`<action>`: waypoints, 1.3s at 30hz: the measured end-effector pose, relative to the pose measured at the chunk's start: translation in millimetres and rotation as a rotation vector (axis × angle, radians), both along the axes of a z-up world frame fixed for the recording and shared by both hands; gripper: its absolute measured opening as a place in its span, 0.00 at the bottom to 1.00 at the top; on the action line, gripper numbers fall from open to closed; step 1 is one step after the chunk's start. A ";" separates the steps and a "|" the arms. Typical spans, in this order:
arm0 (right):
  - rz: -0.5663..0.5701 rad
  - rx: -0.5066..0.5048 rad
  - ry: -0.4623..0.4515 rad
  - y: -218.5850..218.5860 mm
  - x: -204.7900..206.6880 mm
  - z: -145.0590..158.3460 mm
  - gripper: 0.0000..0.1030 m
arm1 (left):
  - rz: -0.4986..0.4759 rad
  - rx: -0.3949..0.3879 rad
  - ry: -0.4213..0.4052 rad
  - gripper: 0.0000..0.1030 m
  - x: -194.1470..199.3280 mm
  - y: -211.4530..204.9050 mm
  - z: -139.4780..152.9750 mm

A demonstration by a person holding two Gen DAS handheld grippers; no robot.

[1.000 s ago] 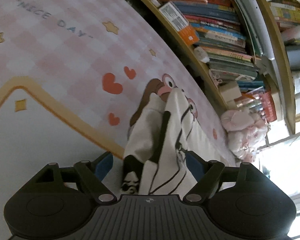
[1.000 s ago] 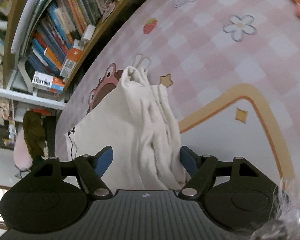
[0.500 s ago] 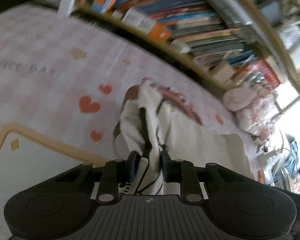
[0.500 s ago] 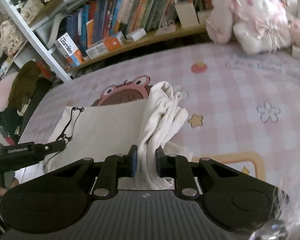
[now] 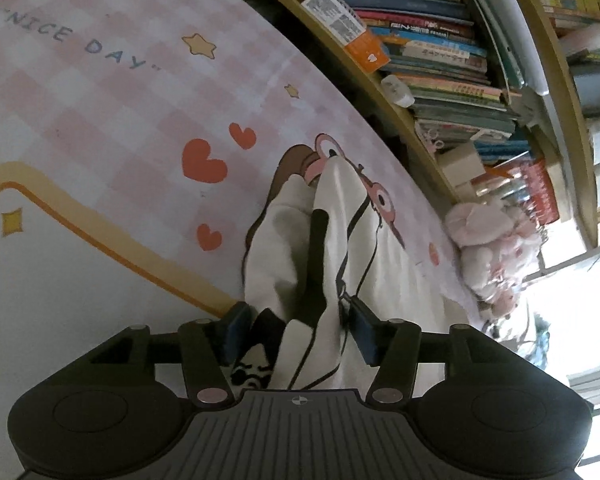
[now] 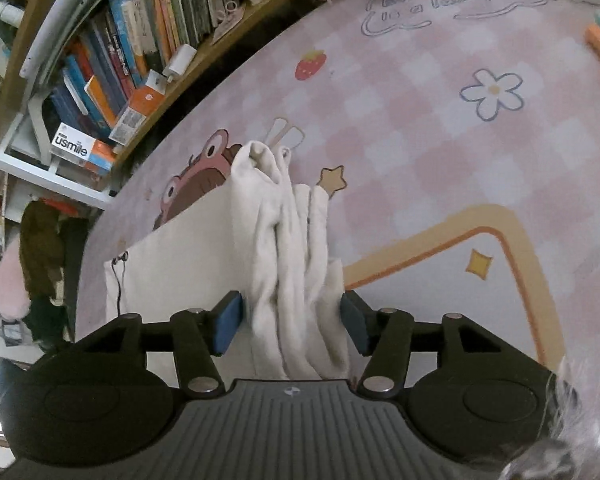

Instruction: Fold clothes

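A cream garment with black line print lies on a pink checked play mat (image 5: 100,128). In the left wrist view its bunched edge (image 5: 340,232) runs up between the fingers of my left gripper (image 5: 300,330). The jaws are opening, and the blue pads stand beside the cloth without pinching it. In the right wrist view a gathered ridge of white folds (image 6: 288,248) passes between the fingers of my right gripper (image 6: 290,326). Those jaws are opening too, with a gap at the left pad. The flat part of the garment (image 6: 180,264) spreads to the left.
A low bookshelf crammed with books (image 5: 440,64) (image 6: 132,56) borders the mat's far edge. Pink plush toys (image 5: 496,248) sit by the shelf near a bright window. A dark and pink plush (image 6: 32,256) lies off the mat at the left in the right wrist view.
Both grippers stood wide a second ago, pinched the bunched cloth half a second ago with the views tipped toward the shelf, and now their jaws have spread apart again over the mat.
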State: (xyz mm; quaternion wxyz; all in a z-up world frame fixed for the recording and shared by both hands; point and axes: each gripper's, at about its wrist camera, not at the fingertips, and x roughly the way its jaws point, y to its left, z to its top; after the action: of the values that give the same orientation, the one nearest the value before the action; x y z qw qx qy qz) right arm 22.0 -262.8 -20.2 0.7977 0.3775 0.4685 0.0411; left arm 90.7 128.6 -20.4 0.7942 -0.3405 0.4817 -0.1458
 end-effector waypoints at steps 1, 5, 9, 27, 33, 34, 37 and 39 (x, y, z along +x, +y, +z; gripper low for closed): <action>0.014 0.002 -0.001 2.8 2.6 0.0 0.51 | -0.003 0.002 -0.002 0.49 0.6 -1.4 0.2; 0.097 -0.078 -0.030 23.4 8.3 7.1 0.24 | -0.048 0.104 -0.044 0.21 -1.0 -15.5 9.3; 0.154 -0.234 -0.166 41.7 -4.9 30.9 0.20 | -0.118 0.223 -0.170 0.18 -13.4 -31.5 32.0; 0.045 -0.030 -0.011 9.3 -4.4 -0.1 0.40 | -0.042 0.030 -0.022 0.45 0.8 -5.5 1.1; 0.049 0.012 -0.009 10.3 0.4 -6.0 0.26 | -0.017 0.006 -0.013 0.33 3.7 -9.3 -3.7; 0.048 0.012 -0.009 10.6 0.6 -6.1 0.25 | -0.025 0.013 -0.016 0.28 3.3 -10.2 -4.2; 0.057 -0.012 -0.031 13.5 -1.9 -0.3 0.21 | -0.027 0.009 -0.032 0.17 0.8 -10.2 -0.4; 0.066 -0.028 -0.055 15.7 -4.2 5.9 0.20 | -0.019 -0.012 -0.044 0.15 -0.9 -6.7 3.8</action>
State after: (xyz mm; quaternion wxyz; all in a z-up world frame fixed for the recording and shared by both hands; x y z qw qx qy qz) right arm 17.8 -247.1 -14.4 0.8137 0.3495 0.4589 0.0712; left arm 89.8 121.9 -16.6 0.8011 -0.3376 0.4664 -0.1637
